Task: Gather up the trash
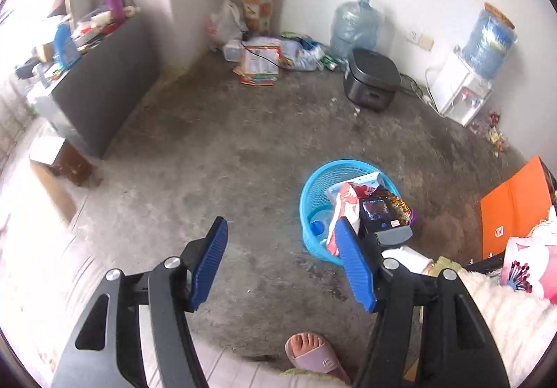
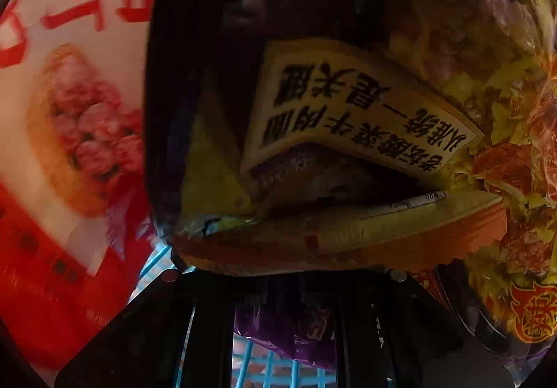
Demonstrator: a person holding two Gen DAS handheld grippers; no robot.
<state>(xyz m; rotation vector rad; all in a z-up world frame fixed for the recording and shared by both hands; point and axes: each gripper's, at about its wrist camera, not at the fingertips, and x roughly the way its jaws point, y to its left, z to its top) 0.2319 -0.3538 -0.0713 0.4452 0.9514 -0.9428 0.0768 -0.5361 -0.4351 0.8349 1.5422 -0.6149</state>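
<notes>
A blue mesh basket [image 1: 313,193] stands on the concrete floor, stuffed with wrappers, a red-and-white packet [image 1: 346,202] on top. My left gripper [image 1: 282,248] hangs open and empty above the floor, just left of the basket. The back of my right gripper [image 1: 377,214] pokes down into the basket among the trash. In the right wrist view a purple-and-yellow noodle wrapper [image 2: 348,116] fills the lens, with the red-and-white packet [image 2: 69,109] at the left and basket mesh [image 2: 250,363] below. The wrapper hides the right fingers, so their state is not visible.
A black rice cooker [image 1: 370,81], a water dispenser [image 1: 463,88] and a water jug [image 1: 353,26] line the far wall. Papers and bags [image 1: 264,57] lie in the corner. Dark cabinet [image 1: 101,88] left, orange folder [image 1: 511,210] right, a slippered foot [image 1: 310,349] near.
</notes>
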